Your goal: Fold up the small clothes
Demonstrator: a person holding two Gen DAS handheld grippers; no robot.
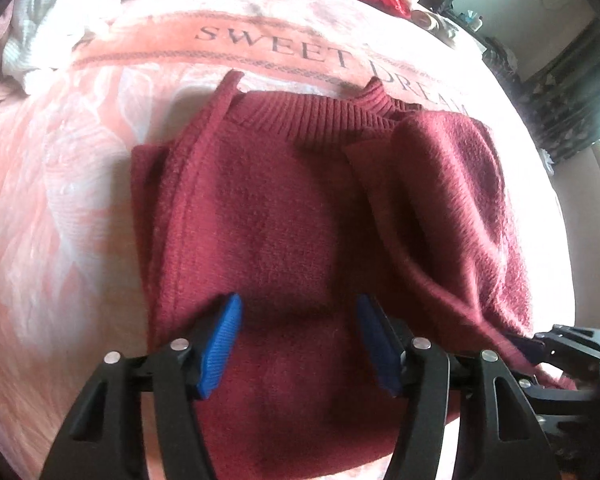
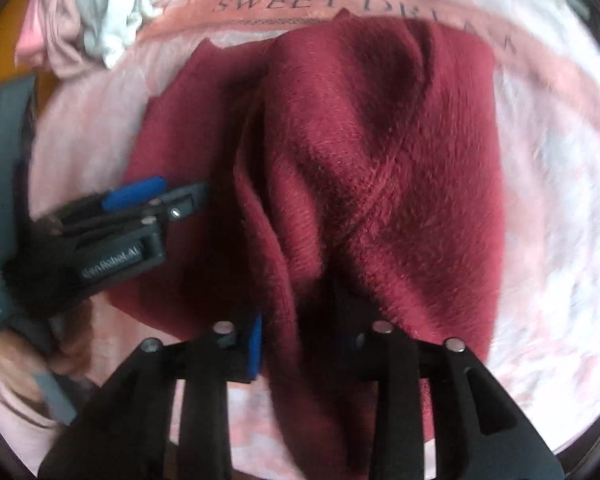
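Pink blanket (image 1: pixel 80 184), printed "SWEET DREAM", covered the whole work surface and served as landmark.

Item 1: dark red knit sweater (image 1: pixel 268 216), lying at the blanket's middle below the lettering, ribbed collar toward the print. One side lay folded inward over the body.

Item 2: pile of pale garments (image 2: pixel 96 20), at the blanket's far left corner.

Item 3: left gripper (image 1: pixel 298 344), over the sweater's lower body; jaws stood well apart, blue pads clear of the knit, nothing held.

Item 4: right gripper (image 2: pixel 304 348), at the sweater's near hem; a ridge of fabric stood between partly parted jaws, apparently slack rather than pinched.

Step judged: side fold just laid down. Next: grasp the near hem, carry it toward the collar.
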